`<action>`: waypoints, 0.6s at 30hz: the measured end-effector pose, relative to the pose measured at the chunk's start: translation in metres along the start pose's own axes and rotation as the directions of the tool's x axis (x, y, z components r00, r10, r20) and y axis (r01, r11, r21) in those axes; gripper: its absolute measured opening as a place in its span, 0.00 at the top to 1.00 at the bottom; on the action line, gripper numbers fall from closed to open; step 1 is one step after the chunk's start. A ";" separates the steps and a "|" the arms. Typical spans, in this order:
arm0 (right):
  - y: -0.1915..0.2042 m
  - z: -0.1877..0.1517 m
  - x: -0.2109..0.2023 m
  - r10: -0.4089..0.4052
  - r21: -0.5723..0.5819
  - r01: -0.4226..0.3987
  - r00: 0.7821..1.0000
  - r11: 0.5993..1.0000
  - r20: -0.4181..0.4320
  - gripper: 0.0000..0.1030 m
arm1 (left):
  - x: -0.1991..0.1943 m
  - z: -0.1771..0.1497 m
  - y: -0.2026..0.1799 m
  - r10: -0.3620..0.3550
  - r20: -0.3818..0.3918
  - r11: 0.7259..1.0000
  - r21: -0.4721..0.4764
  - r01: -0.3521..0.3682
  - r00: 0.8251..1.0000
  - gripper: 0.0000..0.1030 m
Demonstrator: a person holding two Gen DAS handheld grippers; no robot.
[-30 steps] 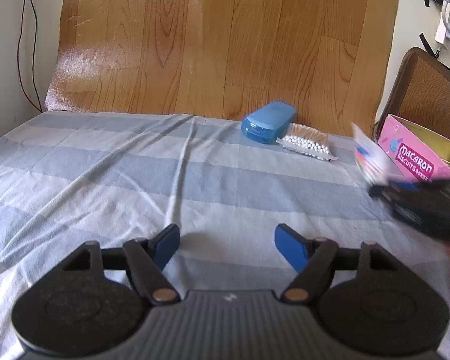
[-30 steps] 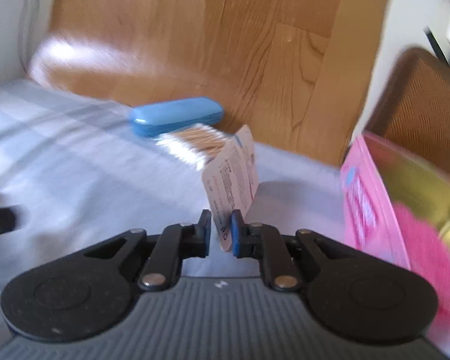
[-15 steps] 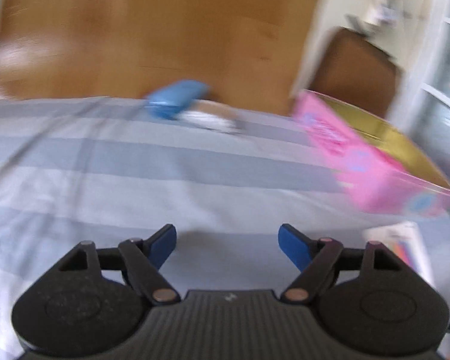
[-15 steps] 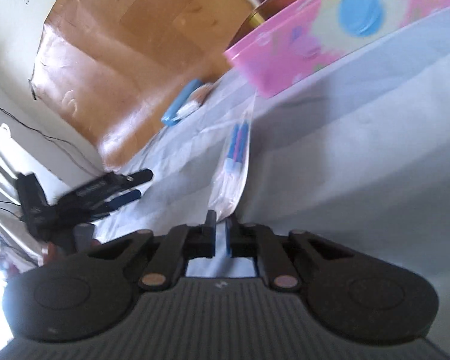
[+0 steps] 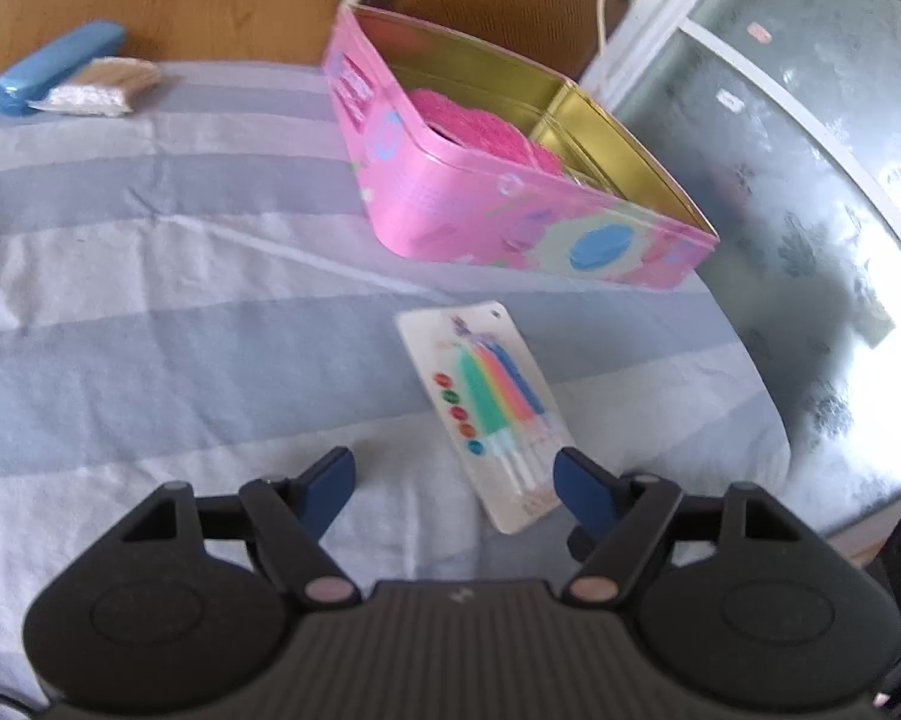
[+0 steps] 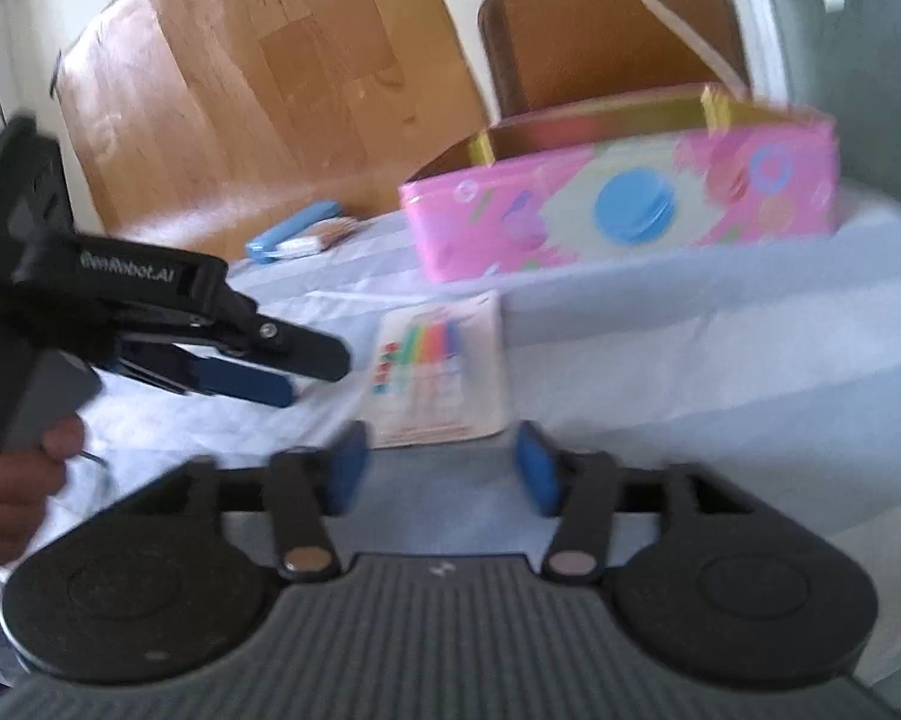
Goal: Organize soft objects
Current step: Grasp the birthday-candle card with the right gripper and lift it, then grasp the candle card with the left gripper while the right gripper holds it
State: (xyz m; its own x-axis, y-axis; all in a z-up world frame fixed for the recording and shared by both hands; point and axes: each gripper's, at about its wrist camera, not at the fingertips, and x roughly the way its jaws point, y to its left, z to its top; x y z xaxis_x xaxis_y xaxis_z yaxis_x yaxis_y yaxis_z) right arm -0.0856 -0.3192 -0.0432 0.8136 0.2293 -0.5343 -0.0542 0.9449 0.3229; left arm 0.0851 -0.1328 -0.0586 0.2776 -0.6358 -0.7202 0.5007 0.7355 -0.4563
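The candle pack [image 5: 491,414], gripped a second ago, now lies flat beside the pink tin [image 5: 510,222]; right gripper [image 6: 441,471] jaws have just opened, left gripper [image 5: 453,480] stays open, empty.

Place: a home room
Signs: striped sheet [image 5: 150,324] on a bed, brown chair [image 6: 606,36], frosted window [image 5: 810,138], biscuit tin [image 5: 510,222]

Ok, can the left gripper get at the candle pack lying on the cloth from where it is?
Probably yes. The left gripper is open, and the candle pack lies flat on the striped cloth just ahead, nothing between. The right gripper, just opened, sits close at the pack's near edge and might crowd it.
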 end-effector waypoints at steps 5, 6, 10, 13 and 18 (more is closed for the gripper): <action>-0.012 0.005 0.006 -0.053 -0.096 0.057 0.998 0.994 0.044 0.31 | 0.011 0.007 -0.004 -0.028 -0.014 0.999 -0.038 0.027 1.000 0.27; -0.013 0.007 0.011 -0.051 -0.108 0.054 0.998 0.993 0.036 0.26 | 0.015 0.009 -0.005 -0.031 -0.012 0.999 -0.042 0.030 0.999 0.27; -0.002 0.009 0.036 -0.067 -0.238 0.070 0.998 0.969 0.021 0.25 | 0.026 0.020 -0.009 -0.069 -0.019 0.996 -0.056 0.067 0.997 0.32; 0.012 0.009 0.053 -0.066 -0.309 0.071 0.997 0.948 0.028 0.31 | 0.031 0.023 -0.018 -0.041 -0.018 0.998 -0.040 0.040 0.999 0.32; 0.013 0.007 0.054 -0.117 -0.281 0.138 0.989 0.950 0.092 0.45 | 0.020 0.024 -0.020 -0.070 0.009 0.997 -0.042 0.071 0.997 0.44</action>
State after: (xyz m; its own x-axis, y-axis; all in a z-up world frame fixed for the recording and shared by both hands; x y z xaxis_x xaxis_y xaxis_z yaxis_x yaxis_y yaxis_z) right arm -0.0385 -0.2961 -0.0629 0.8642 0.0948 -0.4941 -0.1017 0.9947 0.0130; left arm 0.1001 -0.1656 -0.0512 0.2491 -0.6880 -0.6816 0.4845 0.6979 -0.5274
